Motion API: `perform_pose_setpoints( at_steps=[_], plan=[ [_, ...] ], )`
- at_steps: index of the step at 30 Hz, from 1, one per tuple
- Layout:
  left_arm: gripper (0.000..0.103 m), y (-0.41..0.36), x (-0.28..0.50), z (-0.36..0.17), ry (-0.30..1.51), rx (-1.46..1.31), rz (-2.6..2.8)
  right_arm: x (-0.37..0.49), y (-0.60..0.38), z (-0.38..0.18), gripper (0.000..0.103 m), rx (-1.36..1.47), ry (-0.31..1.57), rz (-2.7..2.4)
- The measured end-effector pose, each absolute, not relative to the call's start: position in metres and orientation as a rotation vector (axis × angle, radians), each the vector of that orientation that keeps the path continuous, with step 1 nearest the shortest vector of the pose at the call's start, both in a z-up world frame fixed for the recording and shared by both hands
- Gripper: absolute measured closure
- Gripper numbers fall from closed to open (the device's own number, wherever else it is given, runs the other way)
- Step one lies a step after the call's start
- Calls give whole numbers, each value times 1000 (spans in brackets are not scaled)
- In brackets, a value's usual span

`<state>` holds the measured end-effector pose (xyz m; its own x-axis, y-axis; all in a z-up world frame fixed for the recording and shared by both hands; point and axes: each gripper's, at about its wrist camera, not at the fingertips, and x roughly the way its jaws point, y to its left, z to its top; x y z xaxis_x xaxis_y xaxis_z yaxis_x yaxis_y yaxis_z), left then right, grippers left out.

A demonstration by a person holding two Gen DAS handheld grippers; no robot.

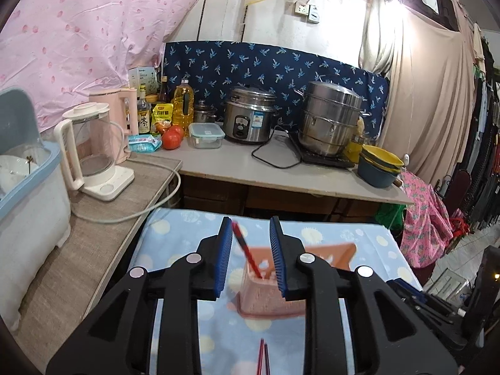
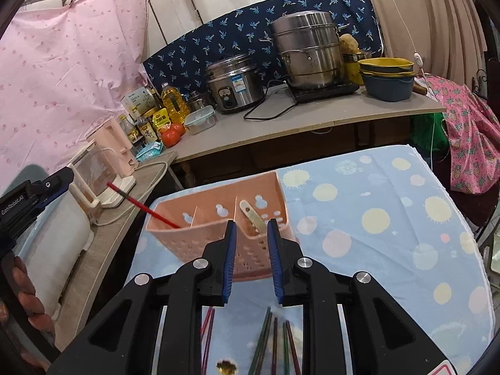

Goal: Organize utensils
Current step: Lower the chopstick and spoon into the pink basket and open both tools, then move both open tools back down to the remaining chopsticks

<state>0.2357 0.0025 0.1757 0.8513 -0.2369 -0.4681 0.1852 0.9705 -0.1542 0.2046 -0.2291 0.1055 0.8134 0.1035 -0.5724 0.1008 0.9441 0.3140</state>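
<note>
With one red chopstick [image 2: 143,208] and a pale spoon [image 2: 253,218] in the pink perforated plastic caddy [image 2: 218,228], I judge sorting barely begun: both my left gripper [image 1: 251,257] and right gripper [image 2: 249,261] are released and empty, and loose dark chopsticks [image 2: 275,343] wait at the table's near edge.

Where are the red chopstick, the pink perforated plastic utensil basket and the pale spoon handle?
red chopstick [image 2: 142,207]: right wrist view, mid-shaft, leaning out of the basket.
pink perforated plastic utensil basket [image 2: 184,243]: right wrist view, front wall.
pale spoon handle [image 2: 251,212]: right wrist view, upper handle, right compartment.
</note>
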Motion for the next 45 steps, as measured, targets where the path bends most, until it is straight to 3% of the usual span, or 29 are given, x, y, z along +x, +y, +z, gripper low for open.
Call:
perform_pose_setpoints(
  at_steps=[11, 21, 34, 45],
  plan=[
    [79, 11, 128, 62, 788, -45, -249, 72, -242, 38, 81, 348, 789, -97],
    [79, 10, 75, -19, 960, 8, -243, 19, -223, -26, 81, 280, 927, -117],
    [74, 2, 67, -37, 973, 9, -267, 16, -212, -46, 81, 262, 962, -85],
    [78, -4, 73, -46, 978, 23, -278, 18, -211, -49, 87, 242, 961, -92]
  ],
)
